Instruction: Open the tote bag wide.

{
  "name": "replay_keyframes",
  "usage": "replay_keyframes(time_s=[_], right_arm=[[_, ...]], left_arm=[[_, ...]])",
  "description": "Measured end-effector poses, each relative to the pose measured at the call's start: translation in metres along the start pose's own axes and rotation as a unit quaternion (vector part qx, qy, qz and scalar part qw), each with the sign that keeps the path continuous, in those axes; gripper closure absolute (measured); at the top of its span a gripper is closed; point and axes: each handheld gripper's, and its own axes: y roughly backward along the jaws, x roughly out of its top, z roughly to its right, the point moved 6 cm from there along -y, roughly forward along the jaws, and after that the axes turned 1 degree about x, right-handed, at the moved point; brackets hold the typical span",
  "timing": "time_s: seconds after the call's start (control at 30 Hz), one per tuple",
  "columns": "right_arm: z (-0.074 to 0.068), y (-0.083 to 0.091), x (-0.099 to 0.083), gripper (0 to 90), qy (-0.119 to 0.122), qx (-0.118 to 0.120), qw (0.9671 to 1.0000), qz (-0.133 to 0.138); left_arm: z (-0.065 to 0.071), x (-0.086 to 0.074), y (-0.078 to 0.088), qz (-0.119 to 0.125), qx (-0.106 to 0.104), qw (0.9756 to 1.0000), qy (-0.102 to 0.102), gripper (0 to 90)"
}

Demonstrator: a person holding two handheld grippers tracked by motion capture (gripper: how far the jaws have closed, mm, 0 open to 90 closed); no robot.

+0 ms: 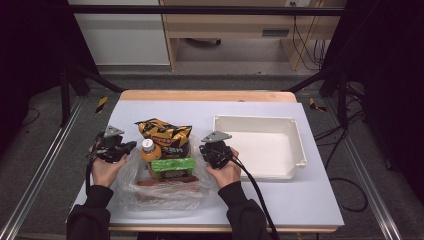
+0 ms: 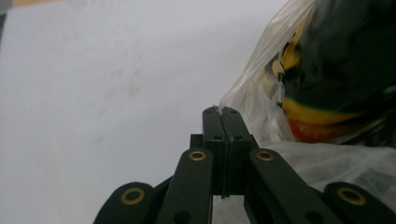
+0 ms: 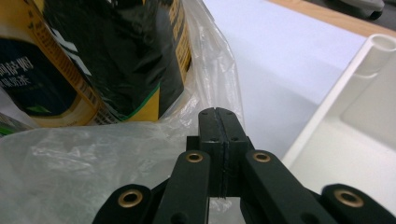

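Observation:
A clear plastic bag (image 1: 160,197) lies on the white table top with groceries in it. They are a black-and-yellow snack bag (image 1: 165,132), a bottle with a pale cap (image 1: 148,146), a green package (image 1: 172,165) and a reddish flat pack (image 1: 167,182). My left gripper (image 1: 131,146) is at the bag's left side. Its jaws are shut (image 2: 222,110), and the film (image 2: 252,93) runs straight up from their tips. My right gripper (image 1: 204,149) is at the bag's right side, shut (image 3: 217,111) with film (image 3: 212,60) rising from its tips beside the snack bag (image 3: 116,51).
A white rectangular tray (image 1: 300,145) stands empty to the right of the bag, close to my right hand; its wall (image 3: 355,74) is near my right gripper. Bare table top (image 2: 93,93) stretches away on the left. Dark frame posts flank the table.

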Motion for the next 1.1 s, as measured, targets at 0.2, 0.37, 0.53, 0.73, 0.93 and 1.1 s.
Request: replay_keyframes(time_s=[0.2,0.37,0.53,0.73,0.93,1.1], right_arm=[[-0.004,-0.004,-0.002,90.0,0.004,0.003,1.0,-0.005],[-0.009,-0.004,-0.006,89.4,0.005,0.015,0.9999,-0.006],[-0.011,-0.004,-0.01,88.1,0.009,0.013,0.9999,-0.004],[-0.011,0.002,-0.008,75.2,0.001,0.022,0.9998,-0.001],[-0.006,0.037,0.01,58.9,-0.011,0.04,0.9963,0.075],[-0.005,0.061,0.017,56.9,-0.008,0.047,0.9932,0.106]], left_arm=[[0.003,-0.017,-0.014,-0.027,-0.004,0.9996,-0.007,90.0],[0.005,-0.029,-0.022,-0.04,-0.003,0.9991,-0.009,88.4],[0.004,-0.035,-0.026,-0.05,-0.003,0.9987,-0.01,86.1],[-0.004,-0.029,-0.011,-0.015,0.003,0.9996,0.023,66.5],[-0.019,-0.014,0.042,0.077,-0.008,0.9947,0.068,38.9],[-0.015,-0.003,0.074,0.12,-0.007,0.9906,0.065,36.0]])
